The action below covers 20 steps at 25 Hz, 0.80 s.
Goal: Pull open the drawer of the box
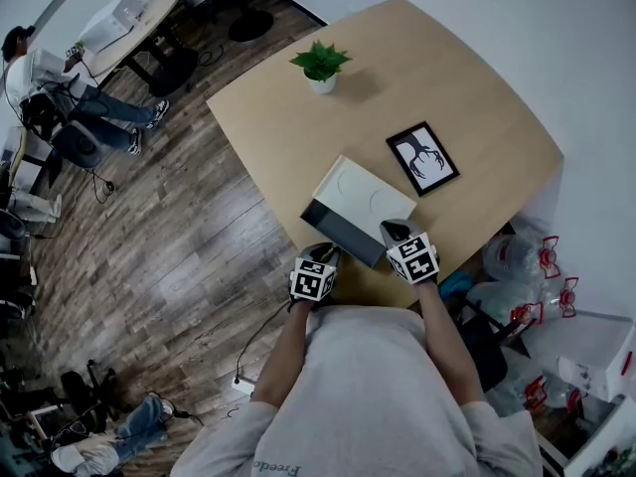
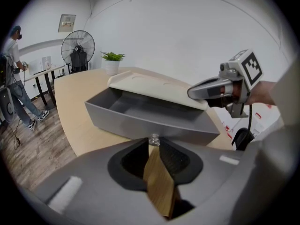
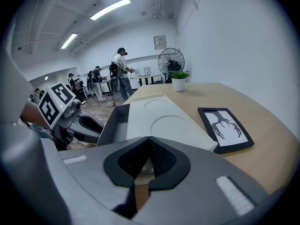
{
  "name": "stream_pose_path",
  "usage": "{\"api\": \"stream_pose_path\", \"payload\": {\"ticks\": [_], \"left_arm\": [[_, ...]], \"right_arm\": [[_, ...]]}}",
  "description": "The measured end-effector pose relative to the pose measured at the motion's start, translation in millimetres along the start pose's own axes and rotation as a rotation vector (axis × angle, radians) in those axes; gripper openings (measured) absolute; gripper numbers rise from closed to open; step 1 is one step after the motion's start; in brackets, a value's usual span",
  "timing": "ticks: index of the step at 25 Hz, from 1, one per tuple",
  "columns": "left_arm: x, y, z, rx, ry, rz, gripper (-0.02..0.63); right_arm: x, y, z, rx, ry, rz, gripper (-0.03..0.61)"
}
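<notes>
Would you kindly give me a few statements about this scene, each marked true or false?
1. The drawer stands pulled out of the box. True.
2. The left gripper has its jaws wide apart. False: they are closed on the drawer's small clear knob.
3. The potted plant stands on top of the box. False: it stands on the table, well beyond the box.
4. A framed picture lies flat on the table beside the box. True.
5. The right gripper grips the framed picture. False: its jaws are together with nothing between them, over the box's white top.
</notes>
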<state>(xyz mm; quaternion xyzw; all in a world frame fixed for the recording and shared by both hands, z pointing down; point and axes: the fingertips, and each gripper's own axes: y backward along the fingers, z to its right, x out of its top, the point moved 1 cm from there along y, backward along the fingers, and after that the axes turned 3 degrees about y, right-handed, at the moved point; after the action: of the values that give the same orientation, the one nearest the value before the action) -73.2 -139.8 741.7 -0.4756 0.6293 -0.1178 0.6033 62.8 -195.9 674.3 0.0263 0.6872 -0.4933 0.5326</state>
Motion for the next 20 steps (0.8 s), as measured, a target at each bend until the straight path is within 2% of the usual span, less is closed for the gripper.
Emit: {"api": "stream_pose_path", "payload": {"ticks": [20], "left_arm": [[-7.4,8.2,-1.6,-0.007,0.002,-0.001,0.129]], "right_arm": [[1.7,0.6,0.6,-0.015,-0.011,-0.003,0.002]]}}
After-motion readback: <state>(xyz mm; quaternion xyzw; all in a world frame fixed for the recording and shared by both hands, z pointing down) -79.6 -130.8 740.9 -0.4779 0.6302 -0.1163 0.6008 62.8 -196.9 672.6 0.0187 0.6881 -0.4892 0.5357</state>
